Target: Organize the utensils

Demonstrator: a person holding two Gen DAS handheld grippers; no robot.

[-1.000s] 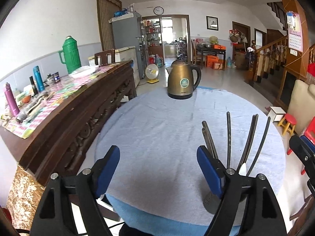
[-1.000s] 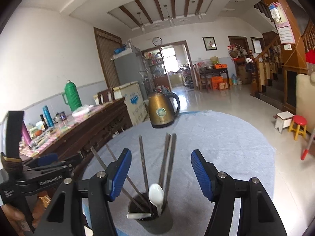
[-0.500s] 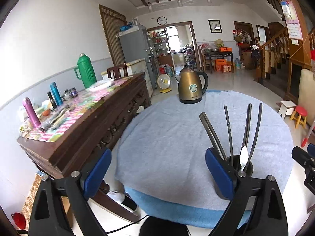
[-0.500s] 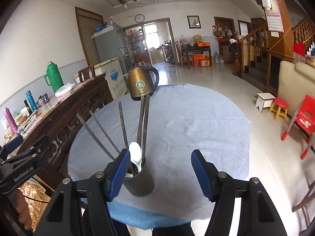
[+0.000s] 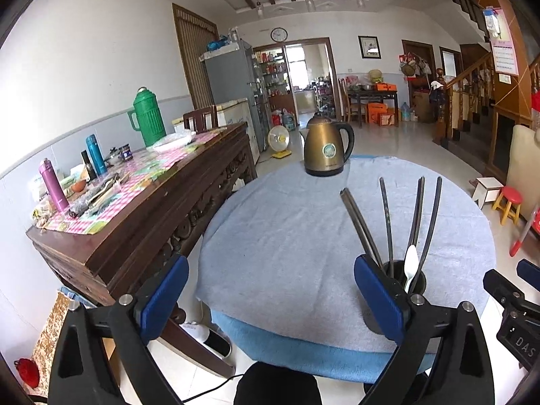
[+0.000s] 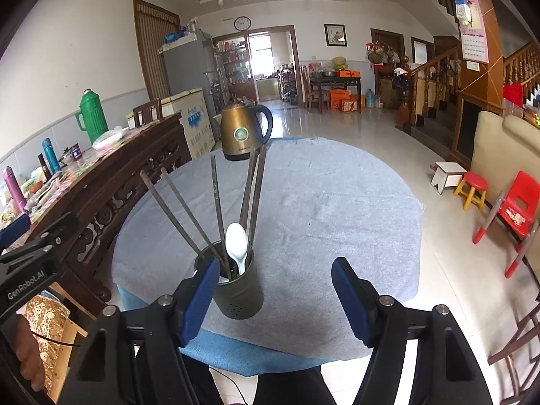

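Utensil holder (image 6: 238, 287) on round table, both grippers empty, fingers apart.

Dark cylindrical holder, small holes near its base, lower centre-left of right wrist view, near table's front edge; holds dark chopsticks (image 6: 216, 202) fanned upward plus a white spoon (image 6: 236, 241). Right gripper (image 6: 271, 295) jaws opening, nothing between them, holder behind its left finger. Left gripper (image 5: 270, 298) spread wide, empty, holder behind its right finger. Table (image 6: 337, 209) covered in grey-blue towel; bronze kettle (image 6: 244, 135) at far edge. Carved wooden sideboard (image 5: 135, 222) at frame left, tiled floor, stairs upper right.
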